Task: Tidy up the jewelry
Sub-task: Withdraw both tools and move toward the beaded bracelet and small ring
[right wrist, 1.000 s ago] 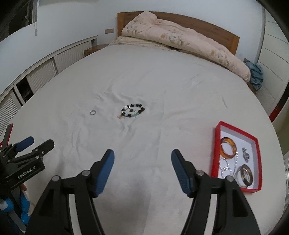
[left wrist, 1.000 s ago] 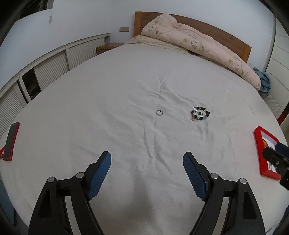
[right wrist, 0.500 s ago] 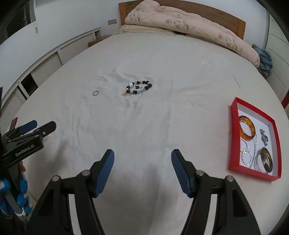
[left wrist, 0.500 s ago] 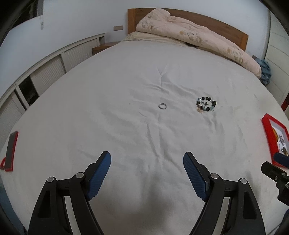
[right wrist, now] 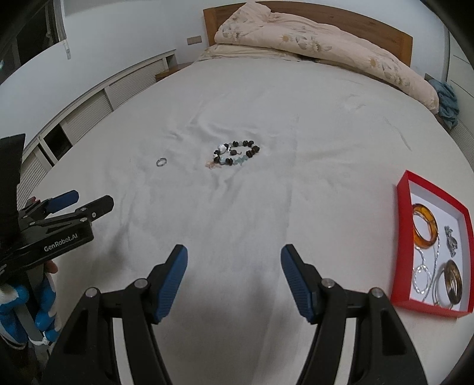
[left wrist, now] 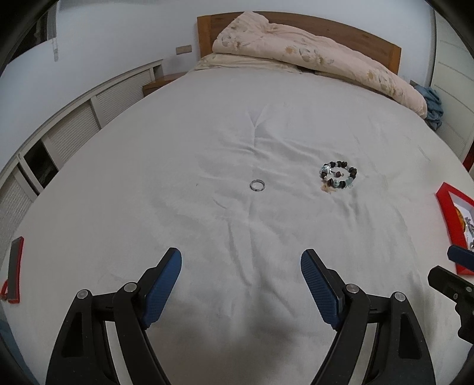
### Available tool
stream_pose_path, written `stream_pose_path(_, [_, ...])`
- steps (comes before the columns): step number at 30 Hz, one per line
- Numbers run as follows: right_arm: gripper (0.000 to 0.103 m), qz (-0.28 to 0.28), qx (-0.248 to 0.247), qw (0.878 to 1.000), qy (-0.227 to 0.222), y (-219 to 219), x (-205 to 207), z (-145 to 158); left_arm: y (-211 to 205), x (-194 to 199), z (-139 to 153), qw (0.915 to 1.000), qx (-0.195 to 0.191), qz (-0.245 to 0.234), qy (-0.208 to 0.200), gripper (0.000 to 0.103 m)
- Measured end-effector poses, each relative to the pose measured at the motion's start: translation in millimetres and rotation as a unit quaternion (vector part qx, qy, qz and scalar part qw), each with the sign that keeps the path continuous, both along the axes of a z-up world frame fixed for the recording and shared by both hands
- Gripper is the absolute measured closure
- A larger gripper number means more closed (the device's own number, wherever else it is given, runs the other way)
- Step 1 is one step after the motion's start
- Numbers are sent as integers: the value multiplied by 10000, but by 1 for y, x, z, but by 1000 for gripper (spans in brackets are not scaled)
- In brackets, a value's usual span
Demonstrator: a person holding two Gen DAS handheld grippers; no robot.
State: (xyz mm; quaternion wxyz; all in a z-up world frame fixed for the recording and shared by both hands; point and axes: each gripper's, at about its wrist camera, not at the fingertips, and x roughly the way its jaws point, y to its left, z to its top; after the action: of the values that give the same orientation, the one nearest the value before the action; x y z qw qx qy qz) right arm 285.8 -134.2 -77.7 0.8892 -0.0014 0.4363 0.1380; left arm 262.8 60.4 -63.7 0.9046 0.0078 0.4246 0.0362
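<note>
A small silver ring (left wrist: pixel 257 185) (right wrist: pixel 161 162) lies on the white bedsheet, with a beaded bracelet (left wrist: pixel 338 176) (right wrist: pixel 237 153) of dark and pale beads to its right. A red jewelry box (right wrist: pixel 404 207) (left wrist: pixel 444 201) at the right holds an amber bangle (right wrist: pixel 425 225), a silver chain (right wrist: pixel 423 272), a charm and a metal bangle (right wrist: pixel 453 285). My left gripper (left wrist: pixel 241 266) hangs open over bare sheet, short of the ring. My right gripper (right wrist: pixel 234 257) is open too, short of the bracelet, with nothing between its fingers.
A rumpled beige duvet (left wrist: pixel 311 56) lies against the wooden headboard (right wrist: pixel 370 26). White slatted cabinets (left wrist: pixel 74 127) run along the left. A red-cased phone (left wrist: pixel 14 266) lies at the sheet's left edge. A blue cloth (right wrist: pixel 447 100) sits at the far right.
Both grippers have sunk closer to the bed and shifted, so the ring and bracelet look nearer and larger. The jaws of both stand as wide as before.
</note>
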Motion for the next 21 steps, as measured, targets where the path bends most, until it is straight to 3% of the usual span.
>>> stream_pose_path(21, [40,33,402,9990,-187,0,58,-6,-13,44,-14,9987,451,-217,-41,21])
